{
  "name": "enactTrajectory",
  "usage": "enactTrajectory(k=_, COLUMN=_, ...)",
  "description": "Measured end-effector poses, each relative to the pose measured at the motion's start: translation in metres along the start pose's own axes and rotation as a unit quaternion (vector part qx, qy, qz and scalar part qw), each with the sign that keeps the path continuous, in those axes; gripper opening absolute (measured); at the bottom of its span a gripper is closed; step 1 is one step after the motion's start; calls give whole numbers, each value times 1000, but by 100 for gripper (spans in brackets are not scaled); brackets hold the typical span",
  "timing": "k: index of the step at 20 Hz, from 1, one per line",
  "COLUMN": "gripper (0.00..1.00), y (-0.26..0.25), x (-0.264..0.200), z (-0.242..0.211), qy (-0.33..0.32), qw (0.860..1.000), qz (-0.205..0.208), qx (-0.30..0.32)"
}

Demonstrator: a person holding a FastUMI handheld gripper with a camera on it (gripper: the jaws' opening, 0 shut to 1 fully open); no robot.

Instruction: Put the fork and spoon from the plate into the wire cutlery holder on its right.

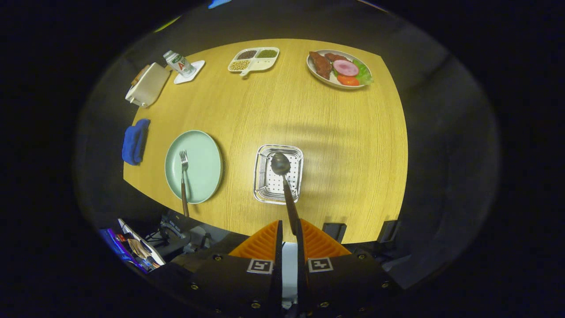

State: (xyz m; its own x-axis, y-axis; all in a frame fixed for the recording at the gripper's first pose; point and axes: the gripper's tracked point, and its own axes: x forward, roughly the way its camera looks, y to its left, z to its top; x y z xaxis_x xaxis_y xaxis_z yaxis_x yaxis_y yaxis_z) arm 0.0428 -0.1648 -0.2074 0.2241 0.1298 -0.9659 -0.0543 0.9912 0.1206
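Gripper (289,232) has its two orange fingers (265,243) nearly closed, pinching the spoon (284,183) by its handle; the bowl end points away, hanging high over the wire cutlery holder (278,173). Held by the handle end so the spoon can likely go down into the holder. Whether the bowl is already inside the holder or above it, cannot tell from this height.

Fork (183,179) lies on the green plate (201,154), left of the holder, handle sticking over the near rim toward the table edge, an easy end to grab next. Fork not yet moved.

Surface is a wooden table (287,110). Far side: plate of food (339,69) at right, divided tray (254,59) in the middle, milk carton (178,62) on a coaster far left. A white box (148,85) and blue cloth (134,141) sit at the left edge. Dark booth around, clutter below the near edge.
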Motion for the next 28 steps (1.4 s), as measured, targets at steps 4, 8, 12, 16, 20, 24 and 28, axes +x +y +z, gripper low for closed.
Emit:
enactTrajectory(k=4, gripper=14, y=26, x=-14, z=-8, qy=-28, qw=999, qz=14, qx=8)
enactTrajectory(k=8, gripper=14, y=60, x=-12, z=-17, qy=-43, qw=999, qz=23, qx=-20)
enactTrajectory(k=12, gripper=27, y=107, x=4, z=-35, qy=-24, qw=997, qz=46, qx=-51)
enactTrajectory(k=16, gripper=27, y=157, x=27, z=-49, qy=1, qw=994, qz=72, qx=-85)
enactTrajectory(k=20, gripper=27, y=197, x=48, z=-55, qy=22, qw=989, qz=91, qx=-113)
enactTrajectory(k=24, gripper=27, y=221, x=62, z=-55, qy=32, qw=986, qz=96, qx=-131)
enactTrajectory(k=28, gripper=27, y=234, x=77, z=-54, qy=42, qw=983, qz=91, qx=-151)
